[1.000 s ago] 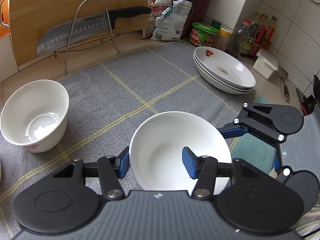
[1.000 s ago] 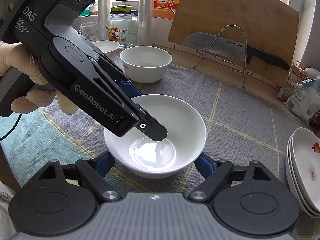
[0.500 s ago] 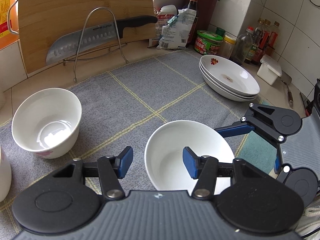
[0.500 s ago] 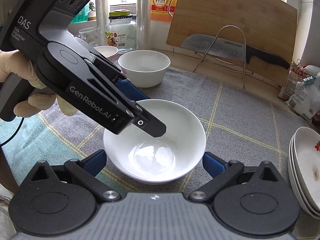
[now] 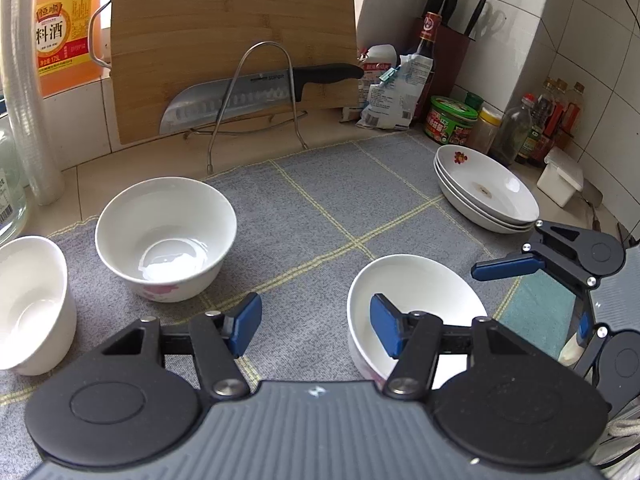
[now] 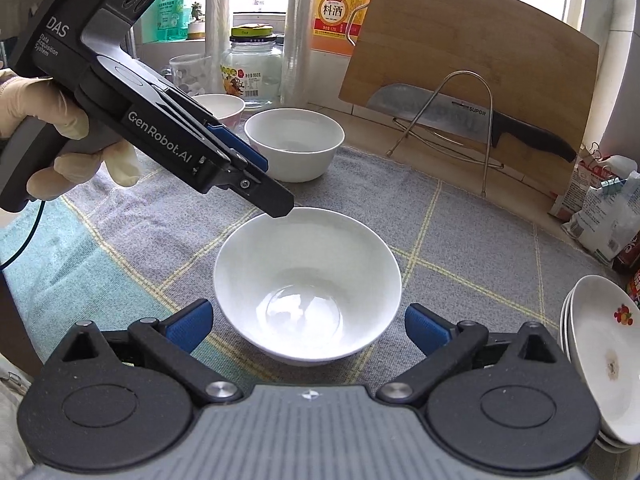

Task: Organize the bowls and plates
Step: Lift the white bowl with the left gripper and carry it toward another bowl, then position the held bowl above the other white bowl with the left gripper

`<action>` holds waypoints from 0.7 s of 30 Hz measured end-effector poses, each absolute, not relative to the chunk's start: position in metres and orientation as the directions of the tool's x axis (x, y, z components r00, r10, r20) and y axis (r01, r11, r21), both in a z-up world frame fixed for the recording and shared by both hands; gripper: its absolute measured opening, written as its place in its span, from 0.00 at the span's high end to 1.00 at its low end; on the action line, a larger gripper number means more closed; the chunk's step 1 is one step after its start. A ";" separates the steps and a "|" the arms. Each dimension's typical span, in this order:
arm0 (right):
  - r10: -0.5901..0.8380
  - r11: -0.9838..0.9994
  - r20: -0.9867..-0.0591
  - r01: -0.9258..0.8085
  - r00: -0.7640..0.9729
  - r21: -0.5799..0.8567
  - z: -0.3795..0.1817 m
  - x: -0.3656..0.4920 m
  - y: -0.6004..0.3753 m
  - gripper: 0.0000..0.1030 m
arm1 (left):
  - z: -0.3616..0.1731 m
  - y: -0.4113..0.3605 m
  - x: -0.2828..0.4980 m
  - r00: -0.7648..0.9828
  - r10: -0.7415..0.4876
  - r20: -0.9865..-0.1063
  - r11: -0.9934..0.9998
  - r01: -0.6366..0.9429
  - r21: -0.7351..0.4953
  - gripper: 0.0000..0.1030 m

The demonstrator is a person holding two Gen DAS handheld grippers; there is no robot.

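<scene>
A plain white bowl (image 6: 308, 276) rests on the grey checked mat (image 6: 460, 232), just ahead of both grippers. My right gripper (image 6: 308, 328) is open wide, with its blue pads (image 6: 188, 326) either side of the bowl's near wall and clear of it. My left gripper (image 5: 315, 328) hangs above the bowl (image 5: 420, 292) at its left rim. Its jaws are opening and the pads touch nothing. From the right wrist, the left gripper (image 6: 264, 184) points down at the far-left rim, held by a gloved hand (image 6: 60, 120). A stack of shallow plates (image 5: 486, 192) lies at the right.
A deeper flowered bowl (image 5: 166, 236) and a small white bowl (image 5: 28, 304) stand left on the mat. Behind are a cutting board (image 5: 232, 40), a knife on a wire rack (image 5: 240, 96), a glass jar (image 6: 252, 68), bottles and jars (image 5: 452, 120). A teal cloth (image 5: 532, 312) lies beside the mat.
The left gripper let go of the bowl's rim and drew back, up and to the left. The right jaws spread wide off the bowl's sides. The bowl stays on the mat.
</scene>
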State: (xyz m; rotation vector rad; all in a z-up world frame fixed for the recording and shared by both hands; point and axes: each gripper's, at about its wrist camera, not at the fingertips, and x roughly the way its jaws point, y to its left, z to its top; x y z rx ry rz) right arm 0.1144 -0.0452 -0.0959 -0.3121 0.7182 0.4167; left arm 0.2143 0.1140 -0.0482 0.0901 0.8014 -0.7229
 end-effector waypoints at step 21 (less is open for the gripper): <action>0.301 0.824 -0.621 -0.525 0.724 -0.213 -0.063 0.140 0.003 0.00 | -0.026 0.166 0.204 0.609 -0.496 -0.620 0.832 0.536 -0.139 0.34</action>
